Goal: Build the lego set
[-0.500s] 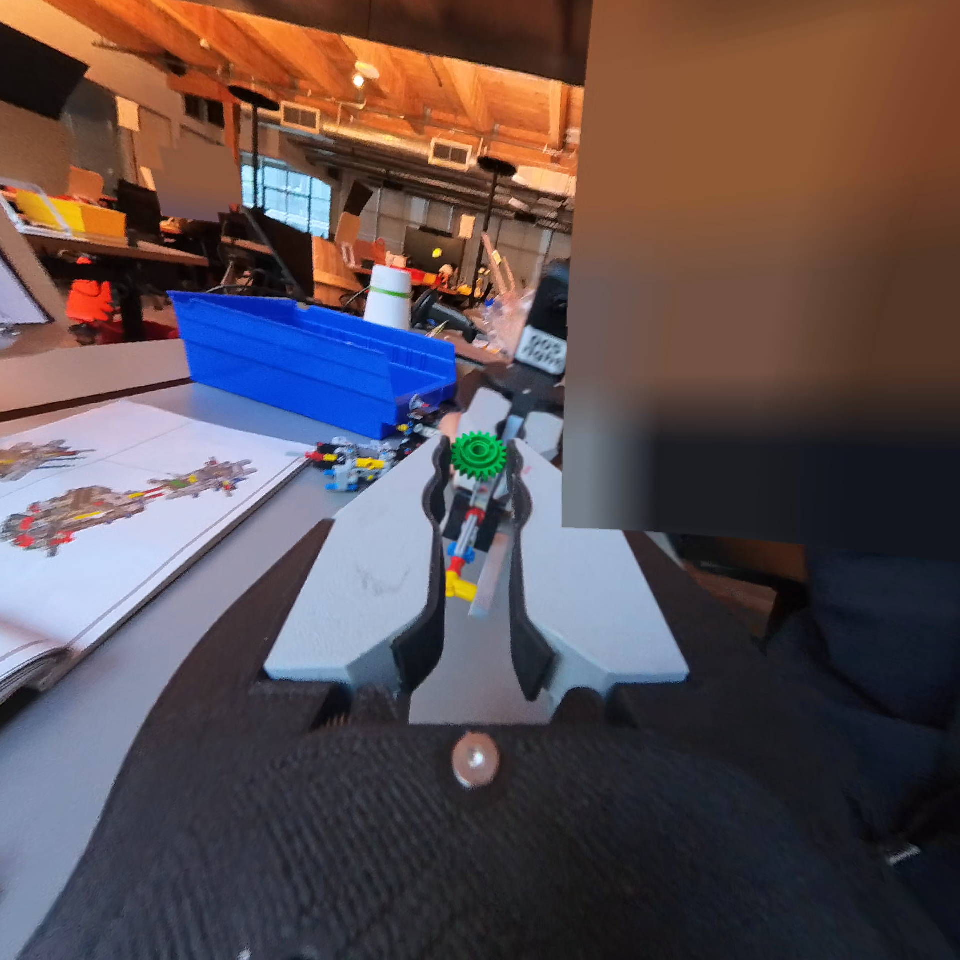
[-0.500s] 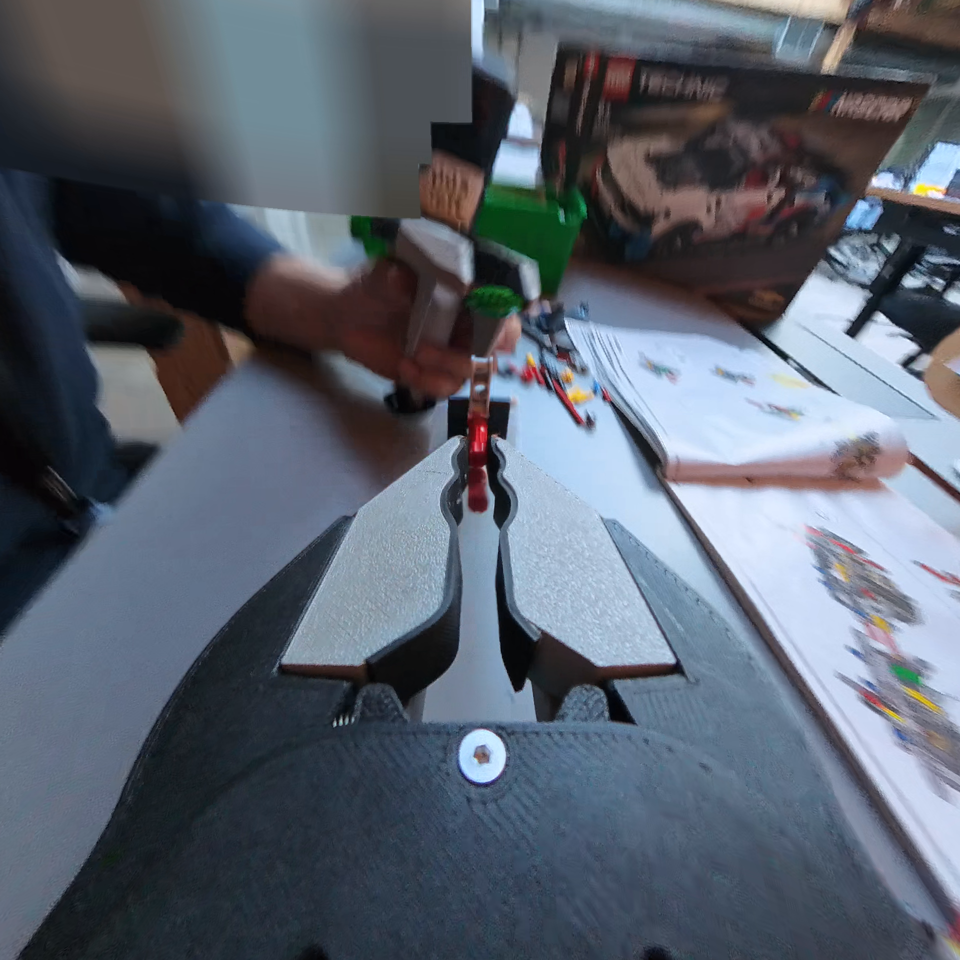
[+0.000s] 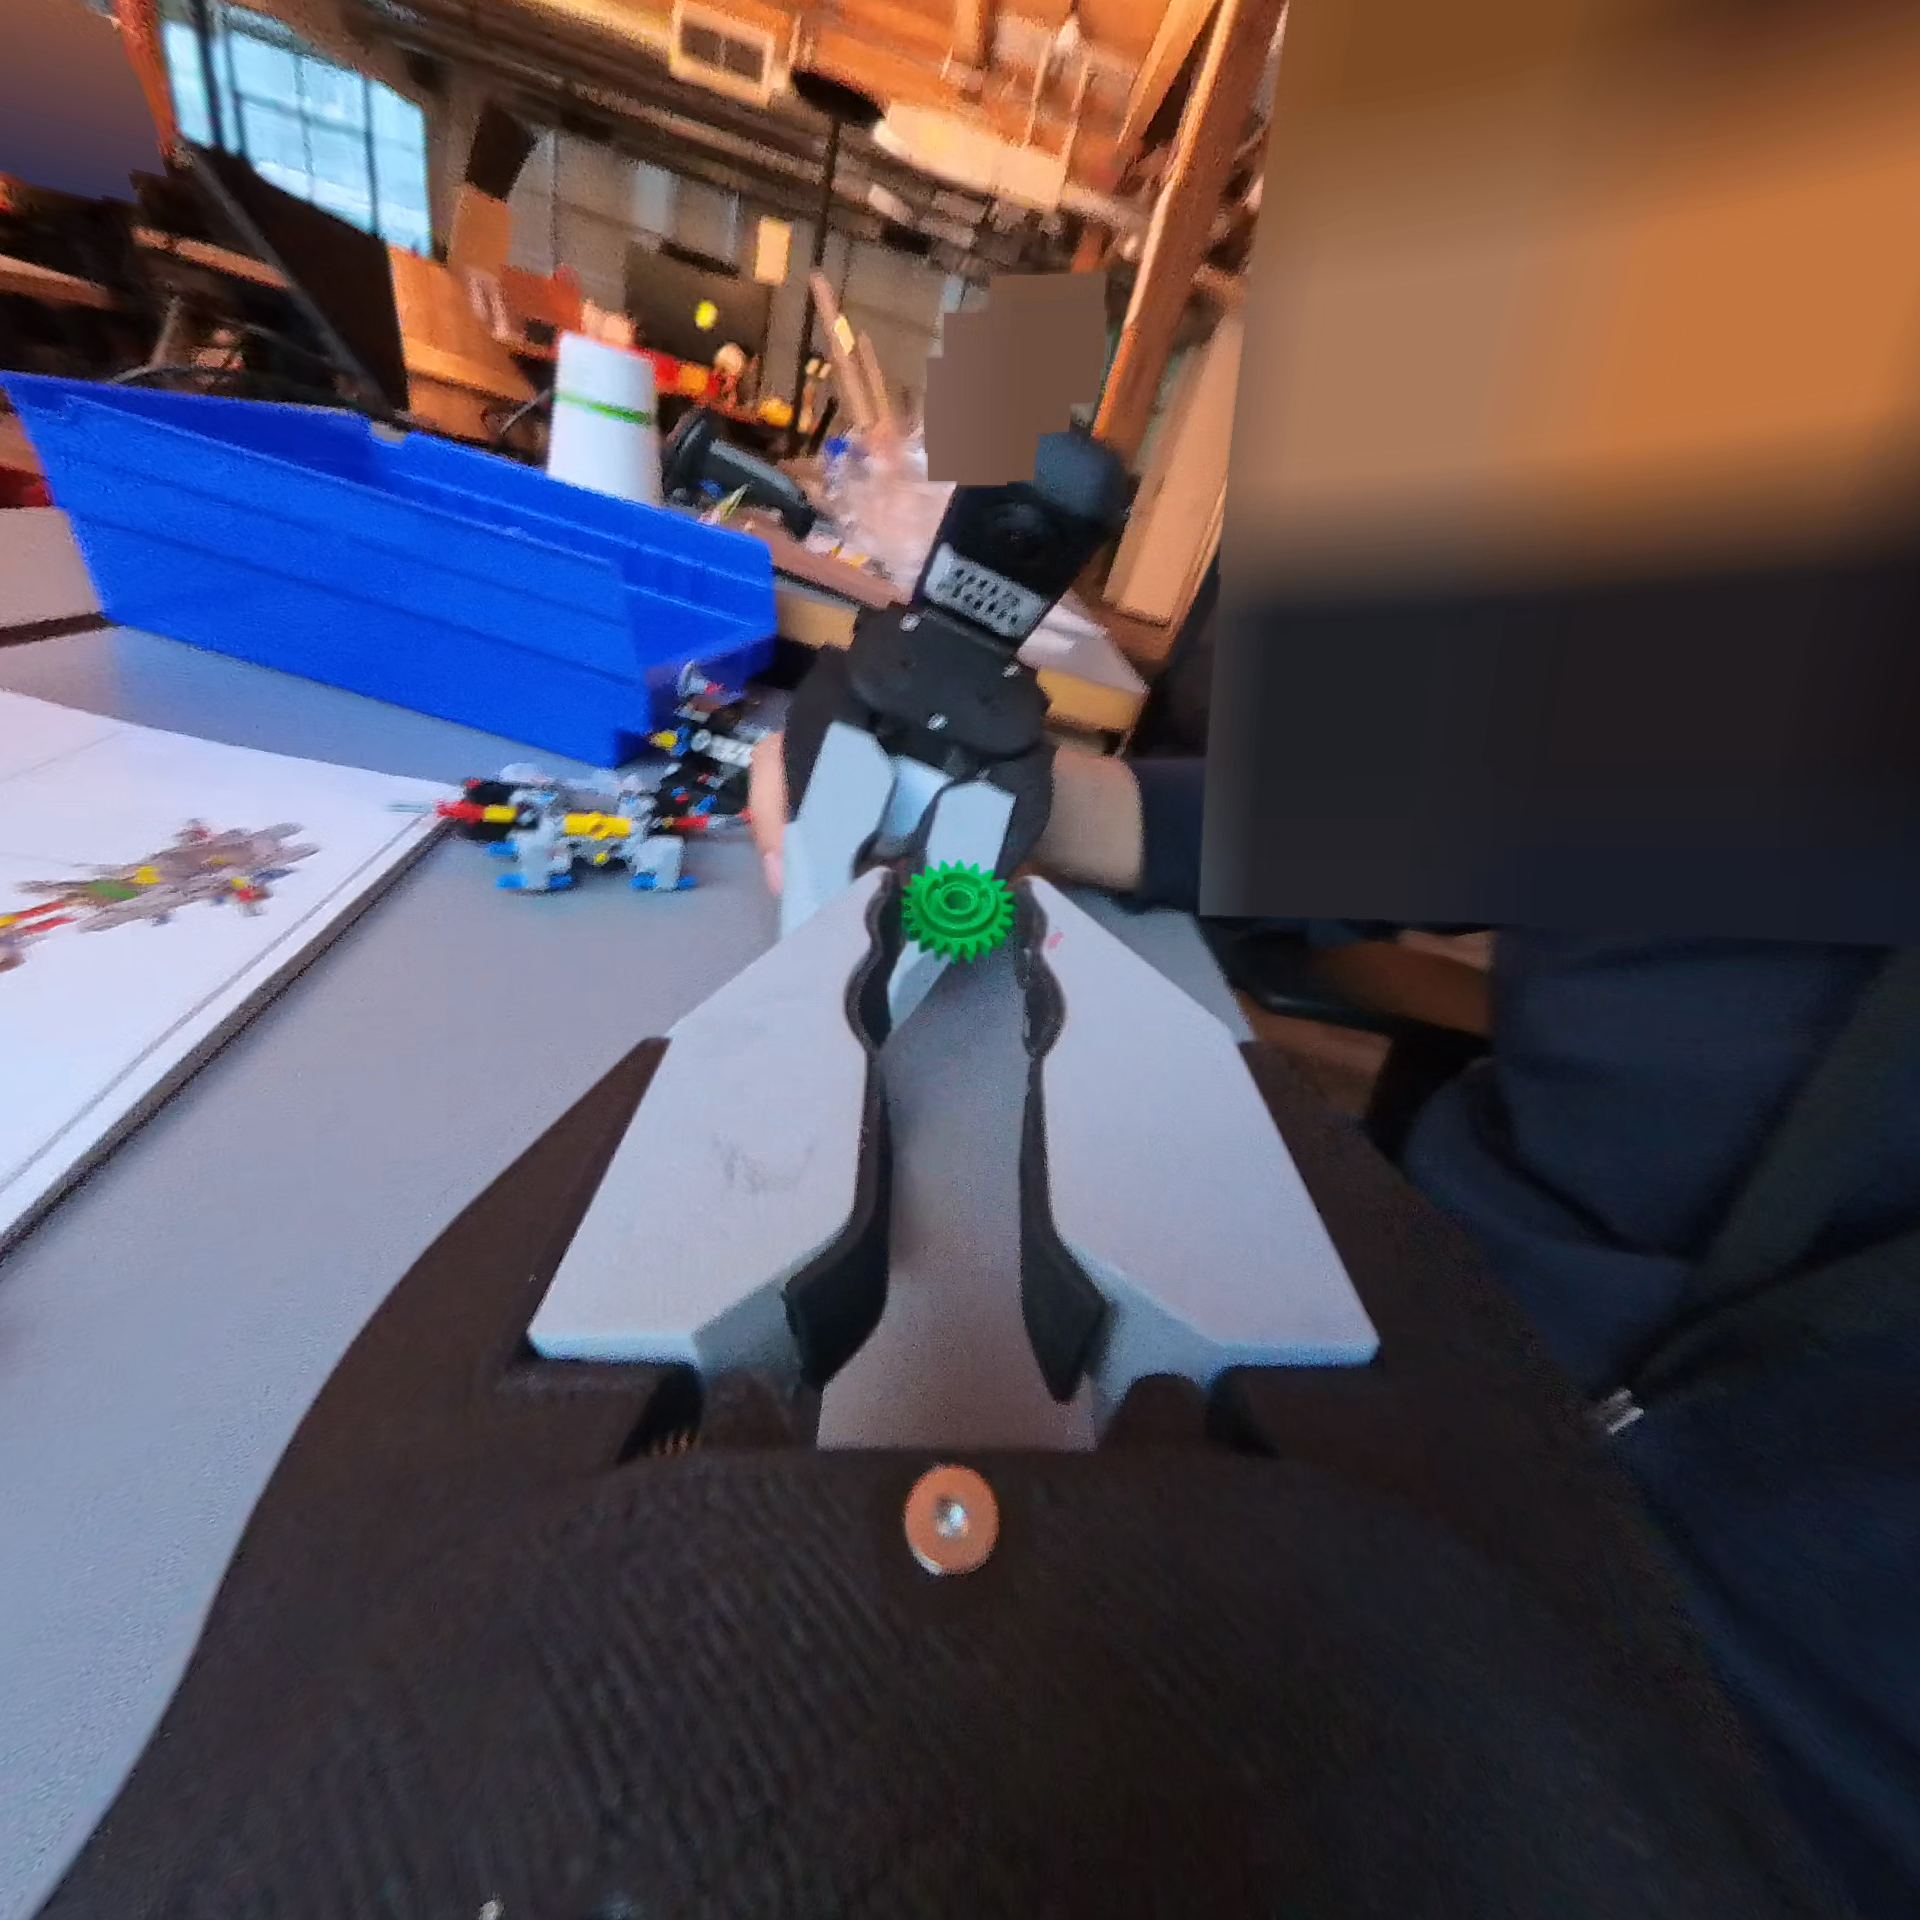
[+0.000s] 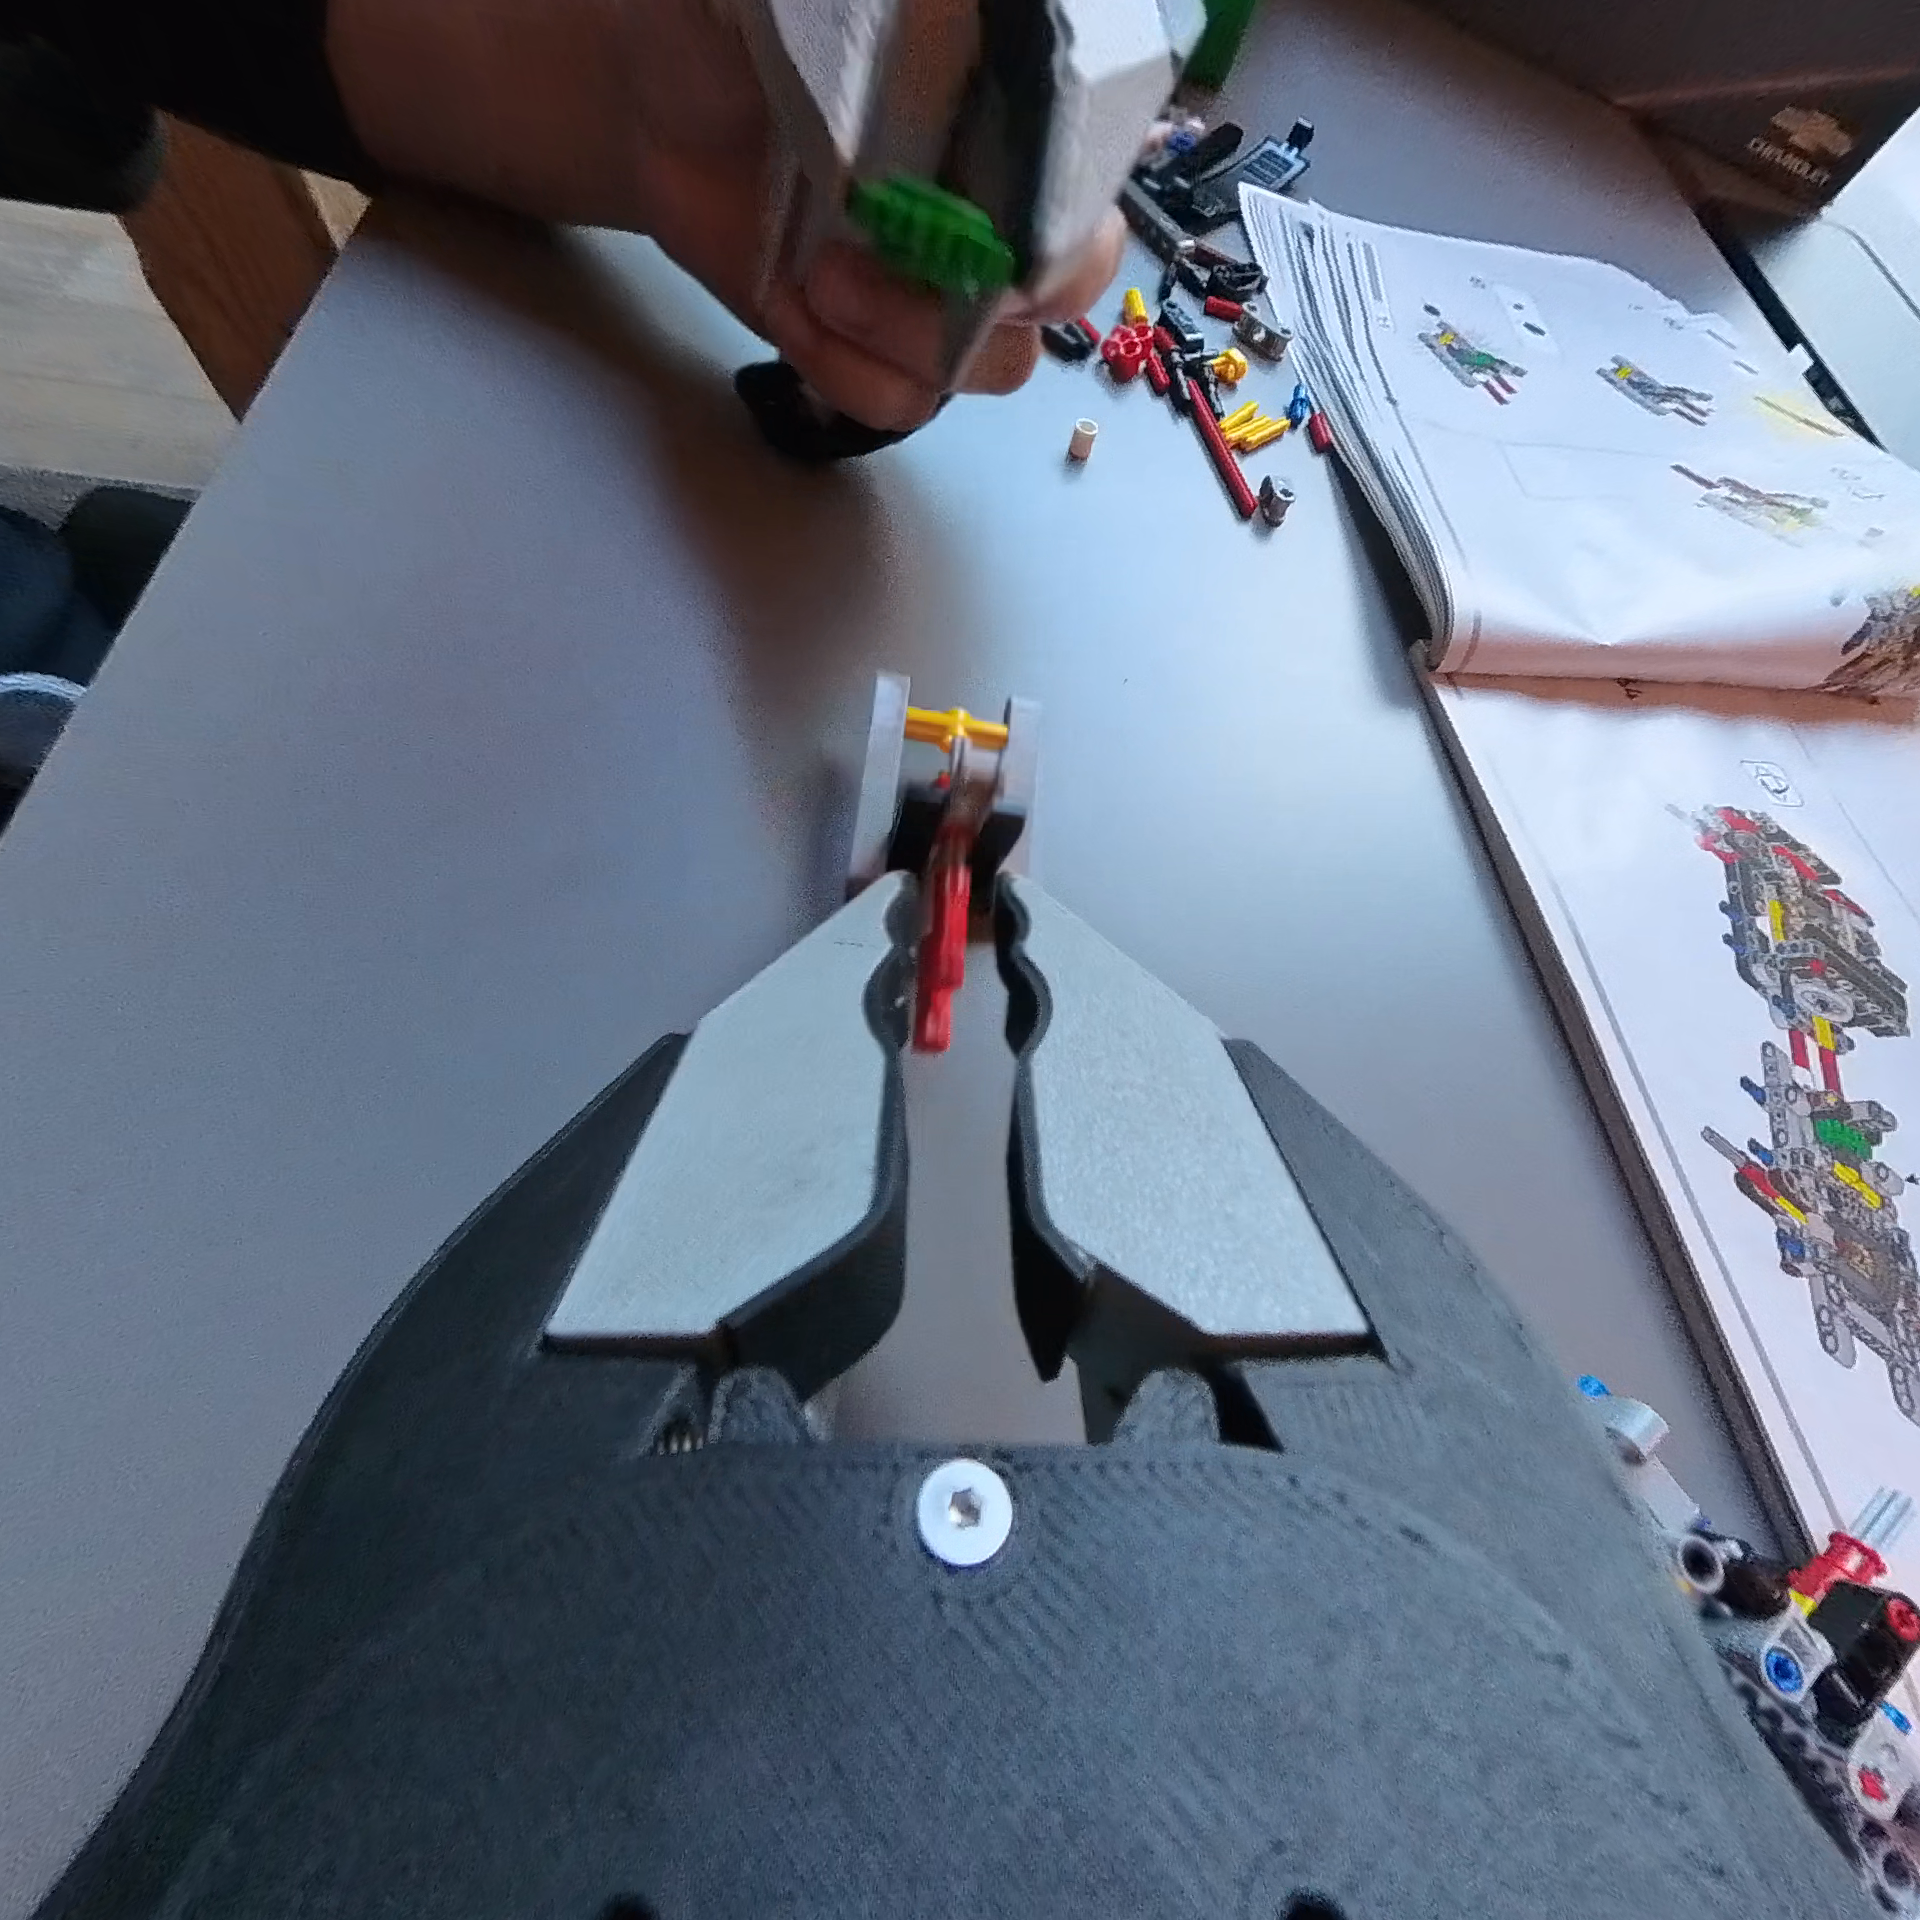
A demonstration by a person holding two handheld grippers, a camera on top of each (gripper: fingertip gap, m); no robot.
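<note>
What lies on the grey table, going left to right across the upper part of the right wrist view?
Small beige plastic cylinder → long red plastic axle among scattered small pieces → open white instruction booklet.

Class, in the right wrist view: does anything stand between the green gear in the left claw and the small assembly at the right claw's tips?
Nothing visible does. Only bare table lies between the green gear and the assembly; the loose pieces lie off to the right, beside the booklet.

booklet [image 4: 1621, 436] right of loose parts [image 4: 1205, 384] on the table [image 4: 520, 727] — bin [image 3: 416, 582] behind.
</note>
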